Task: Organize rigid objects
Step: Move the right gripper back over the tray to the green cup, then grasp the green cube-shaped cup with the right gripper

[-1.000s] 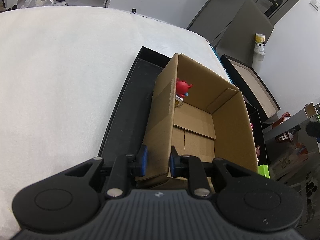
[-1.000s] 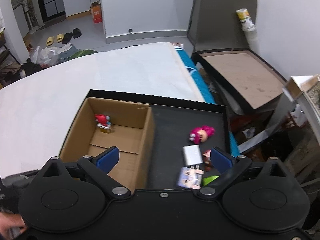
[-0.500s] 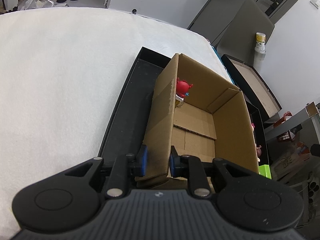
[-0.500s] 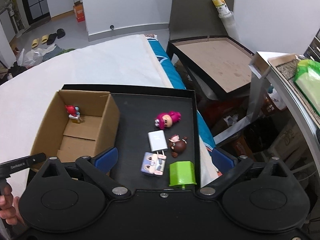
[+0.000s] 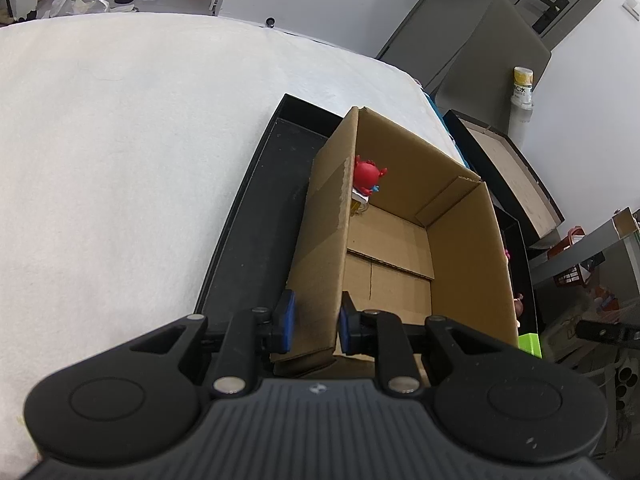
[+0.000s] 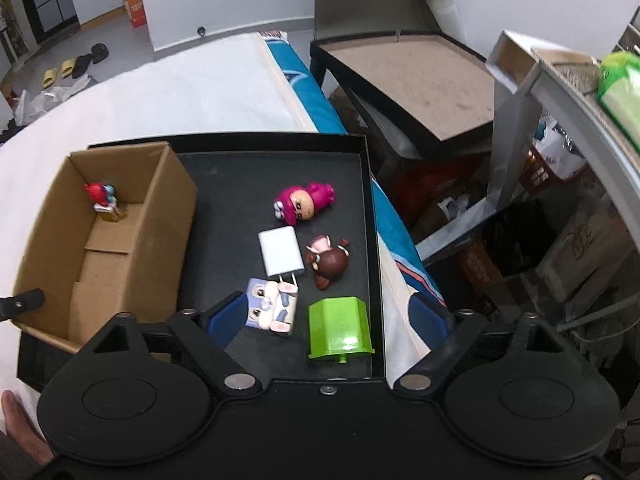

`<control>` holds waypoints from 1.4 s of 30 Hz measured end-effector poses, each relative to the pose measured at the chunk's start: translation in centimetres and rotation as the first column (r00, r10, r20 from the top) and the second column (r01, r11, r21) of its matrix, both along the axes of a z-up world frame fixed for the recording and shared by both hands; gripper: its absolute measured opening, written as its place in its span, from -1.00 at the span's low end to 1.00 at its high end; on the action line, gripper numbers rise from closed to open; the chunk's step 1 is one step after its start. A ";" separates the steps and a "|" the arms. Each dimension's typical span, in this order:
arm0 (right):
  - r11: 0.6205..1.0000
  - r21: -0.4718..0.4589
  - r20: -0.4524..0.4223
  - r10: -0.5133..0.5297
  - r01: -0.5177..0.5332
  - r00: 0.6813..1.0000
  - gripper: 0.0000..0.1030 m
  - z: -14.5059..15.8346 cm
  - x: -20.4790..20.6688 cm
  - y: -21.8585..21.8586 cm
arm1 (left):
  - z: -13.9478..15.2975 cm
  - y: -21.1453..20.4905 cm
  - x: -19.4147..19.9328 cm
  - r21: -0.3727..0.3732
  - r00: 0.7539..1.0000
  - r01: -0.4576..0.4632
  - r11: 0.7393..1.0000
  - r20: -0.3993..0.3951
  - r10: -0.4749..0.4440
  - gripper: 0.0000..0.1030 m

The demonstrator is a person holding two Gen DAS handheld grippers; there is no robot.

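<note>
The left hand-held gripper (image 5: 314,322) pinches the cardboard box's (image 5: 324,248) near wall; the right hand-held gripper (image 6: 326,314), jaws just narrowing yet empty, hovers over the green block (image 6: 340,328) on the black tray (image 6: 236,184).

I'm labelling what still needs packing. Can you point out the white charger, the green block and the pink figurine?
white charger (image 6: 280,251): right wrist view, middle of its flat top face.
green block (image 6: 339,333): right wrist view, centre of its glossy upper face.
pink figurine (image 6: 303,203): right wrist view, middle of its hooded head.
</note>
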State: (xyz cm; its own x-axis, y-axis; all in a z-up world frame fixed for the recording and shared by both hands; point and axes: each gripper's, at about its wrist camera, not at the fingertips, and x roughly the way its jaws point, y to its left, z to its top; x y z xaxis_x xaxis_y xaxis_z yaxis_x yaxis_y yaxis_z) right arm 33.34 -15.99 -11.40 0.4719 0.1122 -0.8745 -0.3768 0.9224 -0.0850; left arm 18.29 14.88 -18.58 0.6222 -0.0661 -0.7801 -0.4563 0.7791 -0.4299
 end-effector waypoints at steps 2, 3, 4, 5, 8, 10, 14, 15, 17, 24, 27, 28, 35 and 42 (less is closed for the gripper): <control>1.000 -0.007 -0.008 -0.003 0.003 1.000 0.32 -0.6 0.3 -0.2 | 0.0 0.0 0.0 -0.001 1.000 -0.002 1.000 0.000 0.002 -0.61; 1.000 -0.010 -0.018 -0.008 0.008 1.000 0.26 -1.0 0.5 -0.3 | 0.0 0.0 -0.1 -0.001 1.000 -0.001 1.000 0.000 0.001 -0.61; 1.000 -0.012 -0.026 -0.018 0.017 0.999 0.19 -1.3 0.7 -0.5 | 0.0 0.0 -0.1 0.000 1.000 -0.001 1.000 0.000 0.001 -0.61; 1.000 -0.012 -0.035 -0.029 0.028 0.999 0.12 -1.7 0.9 -0.8 | 0.0 -0.1 -0.1 0.000 1.000 -0.001 1.000 0.000 0.001 -0.61; 0.999 0.002 -0.075 -0.054 0.054 0.996 0.07 -2.8 1.5 -1.3 | 0.0 -0.1 -0.1 0.001 1.000 -0.001 1.000 0.000 0.001 -0.61; 0.998 -0.001 -0.092 -0.061 0.061 0.994 0.07 -3.6 1.8 -1.4 | 0.0 -0.1 -0.1 0.001 1.000 -0.001 1.000 0.000 0.001 -0.61; 0.998 -0.021 -0.122 -0.063 0.061 0.991 -0.08 -5.3 2.3 -1.1 | 0.1 -0.2 -0.1 0.003 1.000 -0.001 1.000 0.000 0.001 -0.61; 0.998 -0.028 -0.128 -0.062 0.058 0.990 -0.09 -5.6 2.4 -1.0 | 0.1 -0.2 -0.1 0.003 1.000 -0.001 1.000 0.000 0.001 -0.61; 0.998 -0.044 -0.129 -0.052 0.047 0.990 -0.10 -6.0 2.4 -0.7 | 0.1 -0.2 0.0 0.003 1.000 0.000 1.000 0.000 0.000 -0.61; 0.995 -0.096 -0.126 -0.040 0.028 0.991 -0.10 -7.0 2.5 0.4 | 0.1 -0.3 -0.1 0.002 1.000 0.001 1.000 0.000 -0.001 -0.61; 0.990 -0.139 -0.121 -0.023 0.006 0.992 -0.09 -7.7 2.4 1.0 | 0.1 -0.3 -0.1 0.000 1.000 0.001 1.000 0.000 -0.001 -0.61; 0.989 -0.150 -0.121 -0.021 0.002 0.992 -0.09 -8.0 2.4 1.2 | 0.0 -0.3 -0.1 0.000 1.000 0.002 1.000 0.000 -0.002 -0.61; 0.966 -0.258 -0.086 0.015 -0.037 0.996 -0.02 -9.6 1.7 3.0 | 0.0 -0.5 -0.1 -0.004 1.000 0.003 1.000 0.000 -0.003 -0.61; 0.937 -0.343 -0.066 0.053 -0.073 0.996 -0.07 -10.8 1.2 4.1 | -0.1 -0.4 -0.1 -0.008 1.000 0.002 1.000 0.001 -0.002 -0.61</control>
